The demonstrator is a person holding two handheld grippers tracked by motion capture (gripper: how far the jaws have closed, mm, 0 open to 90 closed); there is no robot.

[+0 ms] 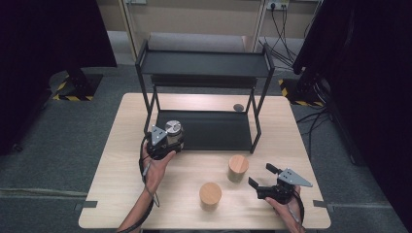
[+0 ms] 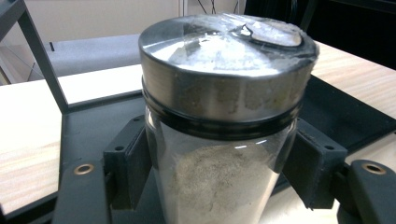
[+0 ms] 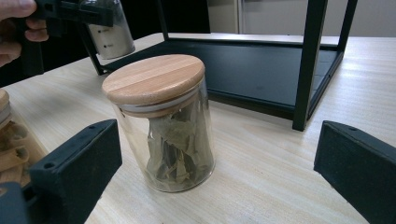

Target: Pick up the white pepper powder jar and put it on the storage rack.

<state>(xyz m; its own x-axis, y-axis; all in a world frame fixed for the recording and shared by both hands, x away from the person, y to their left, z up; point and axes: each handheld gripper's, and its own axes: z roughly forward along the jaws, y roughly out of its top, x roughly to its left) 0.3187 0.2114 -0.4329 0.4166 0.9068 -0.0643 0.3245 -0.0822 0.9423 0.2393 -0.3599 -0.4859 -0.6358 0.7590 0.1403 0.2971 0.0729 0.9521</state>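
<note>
A glass jar with a metal lid [image 1: 173,130] [image 2: 219,116], part full of pale powder, is held by my left gripper [image 1: 163,141] [image 2: 219,177], which is shut on its body just over the front left corner of the black rack's lower shelf [image 1: 214,130]. A glass jar of dried leaves with a wooden lid [image 1: 238,168] [image 3: 161,121] stands on the table. My right gripper [image 1: 262,177] [image 3: 210,186] is open to its right, jaws apart and empty. A second wooden-lidded jar [image 1: 210,195] [image 3: 7,135] stands nearer the front edge.
The black two-tier rack [image 1: 204,63] stands at the back of the wooden table [image 1: 116,184], its right front leg [image 3: 306,65] close behind the leaf jar. A small dark disc [image 1: 238,107] lies on the table behind the rack.
</note>
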